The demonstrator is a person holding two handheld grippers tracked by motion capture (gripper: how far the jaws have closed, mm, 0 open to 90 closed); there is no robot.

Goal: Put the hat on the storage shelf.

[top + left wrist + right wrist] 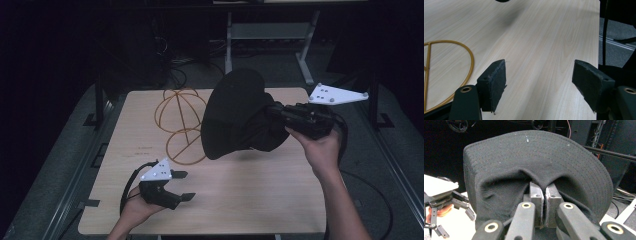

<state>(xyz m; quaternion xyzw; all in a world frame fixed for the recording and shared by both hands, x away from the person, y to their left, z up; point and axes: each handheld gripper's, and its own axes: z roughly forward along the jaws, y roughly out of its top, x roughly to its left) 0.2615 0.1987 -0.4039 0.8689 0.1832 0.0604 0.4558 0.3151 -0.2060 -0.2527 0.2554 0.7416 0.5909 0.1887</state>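
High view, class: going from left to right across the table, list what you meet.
Left hand-held gripper → gold wire stand → black cap → right hand-held gripper, shut on the cap.

Pale wood-grain worktop, squarish, in the middle of the high view, edged by dark floor. Directly on it, a gold wire stand in the upper left part of the board: round hoop base flat on the wood, domed wire loops above. Part of that hoop seen at the left edge of the left gripper view.
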